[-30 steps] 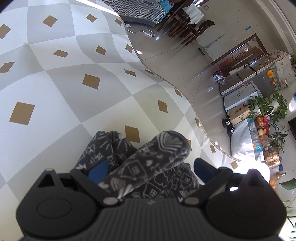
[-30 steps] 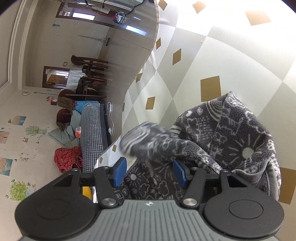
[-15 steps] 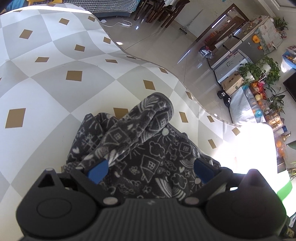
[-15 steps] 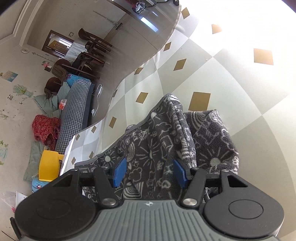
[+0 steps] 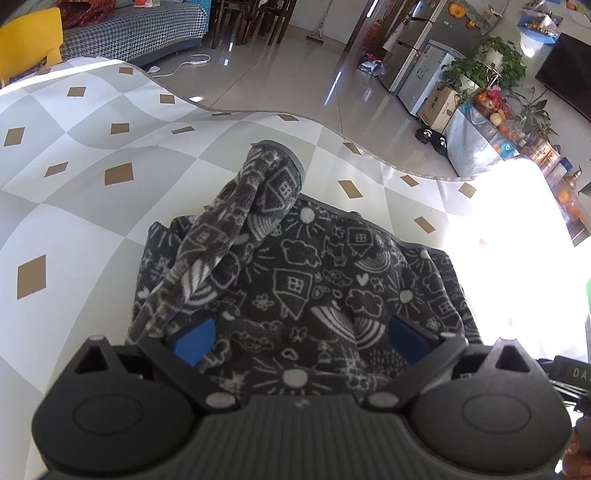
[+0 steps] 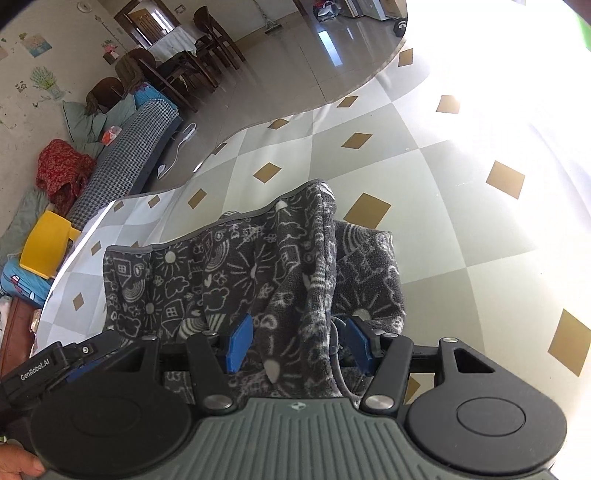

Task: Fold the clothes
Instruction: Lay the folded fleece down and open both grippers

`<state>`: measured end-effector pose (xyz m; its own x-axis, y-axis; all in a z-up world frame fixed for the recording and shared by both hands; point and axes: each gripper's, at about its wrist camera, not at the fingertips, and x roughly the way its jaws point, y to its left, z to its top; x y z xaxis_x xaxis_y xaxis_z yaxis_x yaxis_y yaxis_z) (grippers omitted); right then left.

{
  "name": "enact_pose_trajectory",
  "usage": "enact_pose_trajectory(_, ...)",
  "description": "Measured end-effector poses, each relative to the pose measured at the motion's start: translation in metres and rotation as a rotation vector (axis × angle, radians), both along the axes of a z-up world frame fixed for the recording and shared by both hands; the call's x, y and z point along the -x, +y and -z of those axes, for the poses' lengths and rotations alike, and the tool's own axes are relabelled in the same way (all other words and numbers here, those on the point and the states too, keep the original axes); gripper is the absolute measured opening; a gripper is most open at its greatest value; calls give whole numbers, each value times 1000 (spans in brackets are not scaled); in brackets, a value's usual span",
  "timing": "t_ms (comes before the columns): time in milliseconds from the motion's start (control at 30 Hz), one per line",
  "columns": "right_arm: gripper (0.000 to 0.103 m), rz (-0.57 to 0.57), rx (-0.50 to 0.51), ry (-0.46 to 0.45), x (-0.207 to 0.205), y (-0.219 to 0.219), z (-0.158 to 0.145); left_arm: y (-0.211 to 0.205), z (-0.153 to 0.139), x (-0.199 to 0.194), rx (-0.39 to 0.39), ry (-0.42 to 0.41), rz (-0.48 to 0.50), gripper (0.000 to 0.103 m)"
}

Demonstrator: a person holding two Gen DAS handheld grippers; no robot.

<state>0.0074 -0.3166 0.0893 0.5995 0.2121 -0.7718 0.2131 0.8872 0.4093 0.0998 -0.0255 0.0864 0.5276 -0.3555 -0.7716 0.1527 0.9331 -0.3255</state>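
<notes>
A dark grey fleece garment [image 5: 295, 266] with white doodles of houses, clouds and suns lies bunched on the checked tablecloth [image 5: 74, 221]. In the left wrist view a twisted leg or sleeve rises from its left side toward the far table edge. My left gripper [image 5: 299, 338] has its blue pads wide apart with thick fabric filling the gap and creasing at both pads. In the right wrist view the garment [image 6: 229, 266] stretches leftward as a flat panel with a grey hem. My right gripper [image 6: 300, 344] clamps a bunched fold there.
The curved table edge [image 6: 280, 118] runs behind the garment, with shiny floor beyond. A houndstooth sofa [image 5: 140, 33] and a yellow chair [image 6: 48, 243] stand past it. Strong glare washes out the tablecloth [image 6: 461, 221] at the right. A hand [image 6: 18, 469] shows at the lower left.
Both grippers have rolled and shifted, carrying the garment. The cloth has gone from a tight bundle to a wider panel stretched between them, and the twisted part now stands further from the left pads.
</notes>
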Motion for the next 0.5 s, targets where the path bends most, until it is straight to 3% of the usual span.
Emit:
enact_pose_trajectory(200,53,-71,86,4,10,12,5,-3,20,2,-44,56,14,101)
enact_pose_trajectory(300,46,-112,141,0,13,19,8,-4,30,0,-61,76,19,101)
enact_pose_trajectory(500,16,-161,265,-12,16,34,16,5,47,-9,-52,132,-38,101)
